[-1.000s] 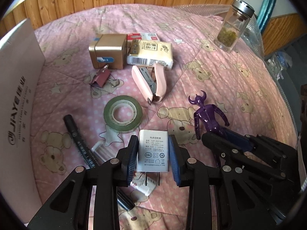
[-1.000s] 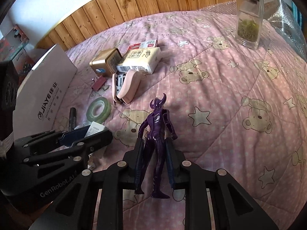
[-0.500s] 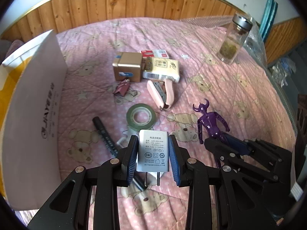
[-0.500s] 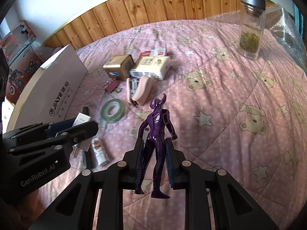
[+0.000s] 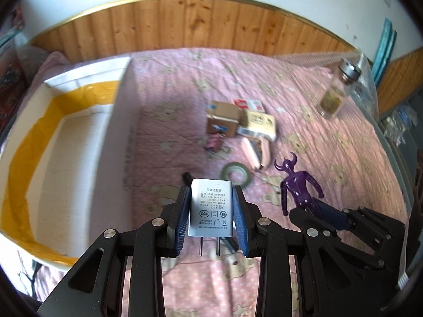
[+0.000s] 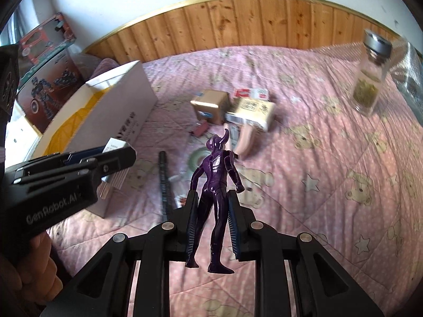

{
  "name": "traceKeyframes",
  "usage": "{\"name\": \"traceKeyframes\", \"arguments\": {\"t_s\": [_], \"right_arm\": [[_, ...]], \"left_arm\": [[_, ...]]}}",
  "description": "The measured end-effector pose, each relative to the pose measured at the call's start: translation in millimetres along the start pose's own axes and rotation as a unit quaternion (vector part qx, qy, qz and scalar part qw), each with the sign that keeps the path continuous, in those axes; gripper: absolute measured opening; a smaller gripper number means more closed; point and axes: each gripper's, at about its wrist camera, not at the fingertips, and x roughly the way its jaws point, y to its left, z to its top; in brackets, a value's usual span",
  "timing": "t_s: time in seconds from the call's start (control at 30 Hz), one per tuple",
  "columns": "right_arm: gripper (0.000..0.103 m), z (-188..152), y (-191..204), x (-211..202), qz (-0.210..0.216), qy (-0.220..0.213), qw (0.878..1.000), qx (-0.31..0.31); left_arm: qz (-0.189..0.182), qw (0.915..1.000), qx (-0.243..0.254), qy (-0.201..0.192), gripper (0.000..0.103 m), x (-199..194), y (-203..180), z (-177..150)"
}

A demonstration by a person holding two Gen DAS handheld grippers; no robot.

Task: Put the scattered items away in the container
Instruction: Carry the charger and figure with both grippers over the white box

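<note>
Both jaws clenched on cargo — left gripper (image 5: pixel 211 211) pinches a white power adapter (image 5: pixel 211 207) by its sides, prongs pointing back toward the camera, printed label facing up; right gripper (image 6: pixel 213 211) pinches a purple horned figure (image 6: pixel 215 185) at the legs, feet hanging toward the camera, head away. Both items are lifted clear of the pink bear-print bedspread (image 6: pixel 330 171).

Landmark: the white box (image 5: pixel 79 145) with yellow lining, open top, sitting on the bedspread at its left part. Adapter is held in the air just right of the box's right wall, not over the opening. In the right wrist view the left gripper (image 6: pixel 116 155) sits in front of that same wall, and a person's hand (image 6: pixel 29 272) grips its handle. The figure (image 5: pixel 298 187) is further right of the box, beyond the adapter, with the right gripper (image 5: pixel 325 211) beneath it.

Still lying on the bedspread, all right of the box:
- black pen (image 6: pixel 164 182), nearest
- green tape roll (image 5: pixel 236 175), partly behind the adapter
- pink stapler (image 5: pixel 255 153)
- maroon binder clip (image 5: pixel 214 142)
- gold tin (image 5: pixel 223 121), touching a cream packet (image 5: pixel 257 125)
- small red-and-white box (image 5: pixel 248 104) behind those two
- glass jar (image 5: pixel 337 92) with a metal lid, upright — furthest from the box, well apart from the rest

Background blurred.
</note>
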Motion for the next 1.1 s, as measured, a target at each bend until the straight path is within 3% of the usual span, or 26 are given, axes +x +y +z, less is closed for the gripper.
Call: {"name": "traceKeyframes", "arguments": {"t_s": [0.6, 1.1], "right_arm": [[0.023, 31.7, 94.0, -18.2, 0.038, -0.015, 0.994, -0.099], [0.023, 48.1, 153.5, -23.9, 0.055, -0.022, 0.986, -0.154]], "left_arm": [[0.015, 0.9964, -0.07, -0.045, 0.032, -58.1, 81.7, 5.8], [0.008, 0.9929, -0.103, -0.059, 0.032, -69.8, 118.2, 5.7]]}}
